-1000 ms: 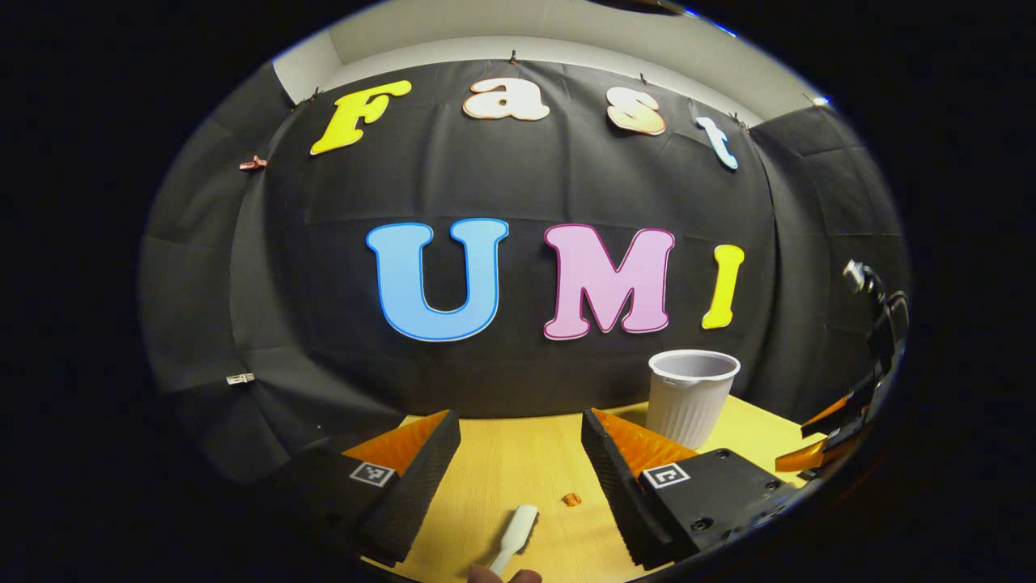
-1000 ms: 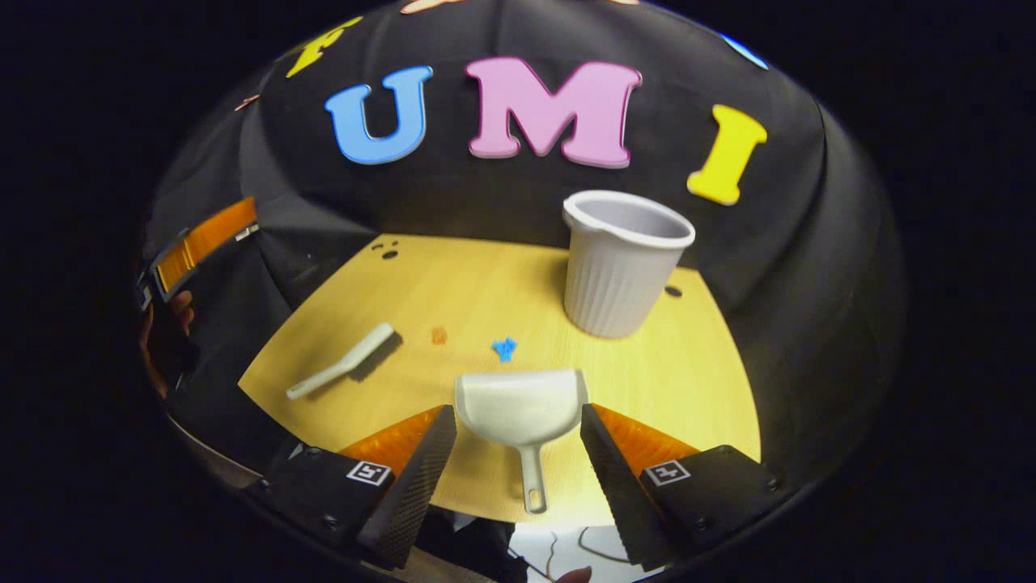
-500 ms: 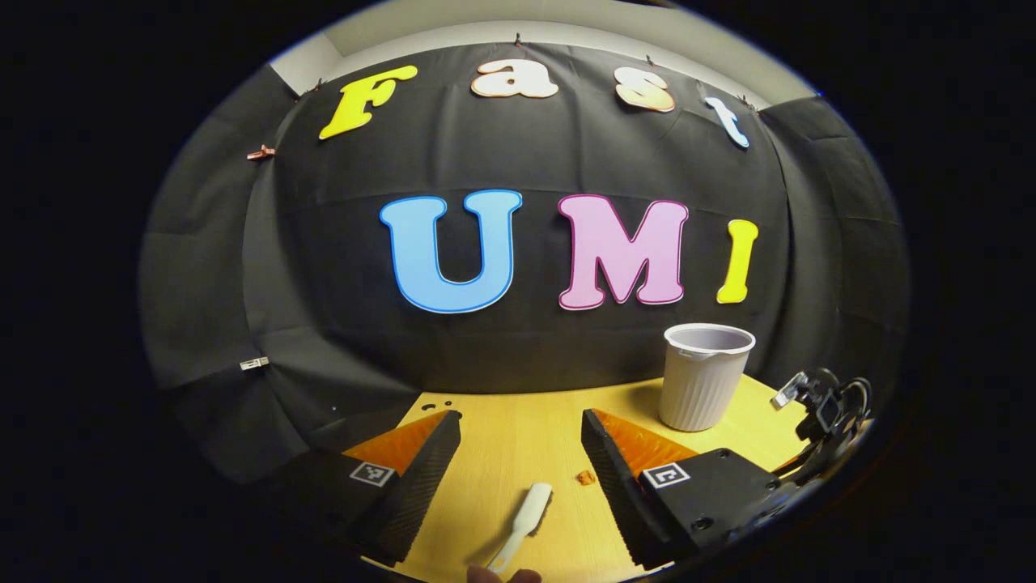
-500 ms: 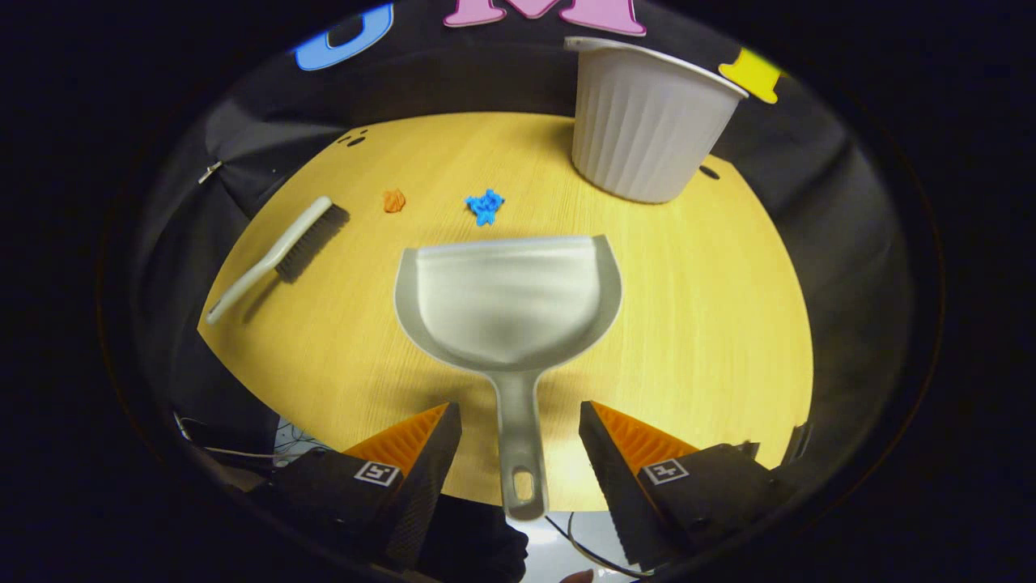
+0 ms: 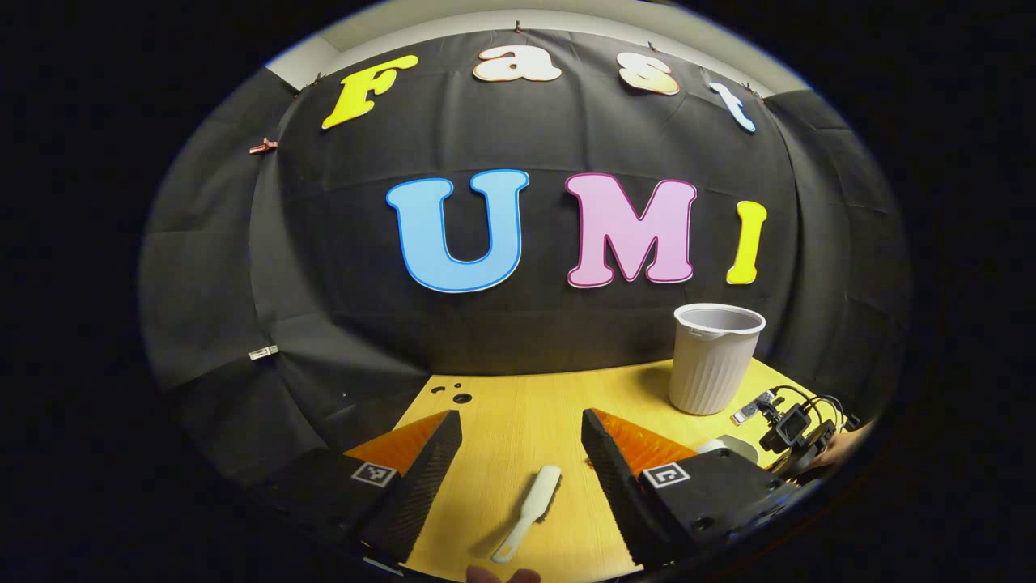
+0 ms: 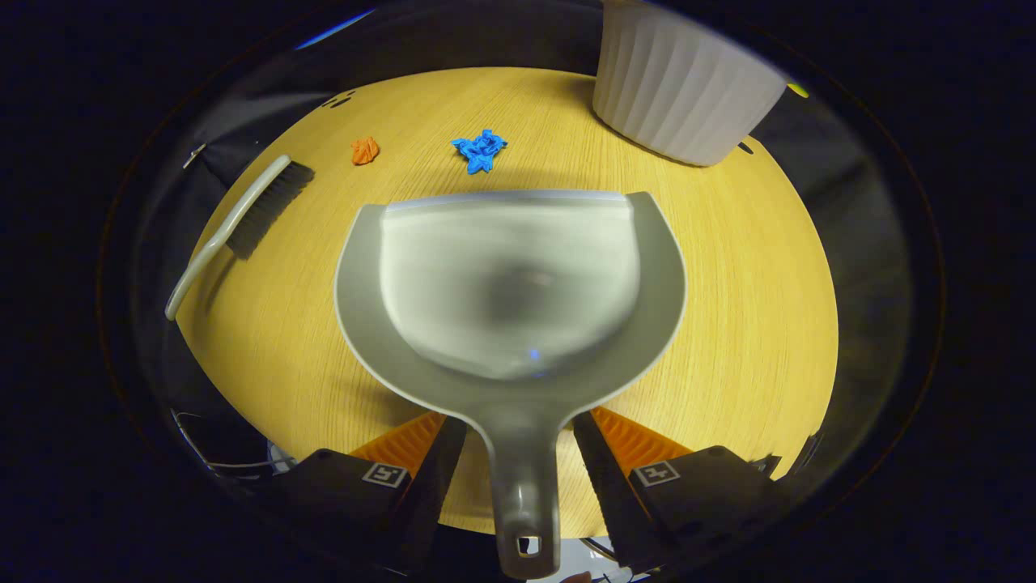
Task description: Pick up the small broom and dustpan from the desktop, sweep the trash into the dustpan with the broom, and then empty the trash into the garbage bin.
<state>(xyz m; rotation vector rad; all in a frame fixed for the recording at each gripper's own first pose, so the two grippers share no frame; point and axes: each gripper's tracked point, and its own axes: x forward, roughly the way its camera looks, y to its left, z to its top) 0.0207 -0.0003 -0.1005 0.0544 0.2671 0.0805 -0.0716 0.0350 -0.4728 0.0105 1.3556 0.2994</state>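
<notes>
A grey dustpan (image 6: 510, 275) lies flat on the wooden table (image 6: 728, 267), its handle pointing toward me. My right gripper (image 6: 520, 437) is open and straddles that handle, with a small gap on each side. Beyond the pan's lip lie a blue paper scrap (image 6: 480, 151) and an orange scrap (image 6: 365, 151). The small broom (image 6: 243, 219) rests at the table's left, bristles down. In the left gripper view the broom (image 5: 530, 510) lies on the table just ahead of my open left gripper (image 5: 522, 437), which hovers above it without touching.
A white ribbed garbage bin (image 6: 684, 89) stands at the table's far right, also the bin (image 5: 716, 356) in the left gripper view. The right gripper's body and cables (image 5: 789, 425) sit low beside it. The table's near edge runs under both grippers.
The right gripper has dropped and moved forward until the dustpan's handle lies between its fingers, which narrowed a little. The left gripper has eased toward the broom, still open.
</notes>
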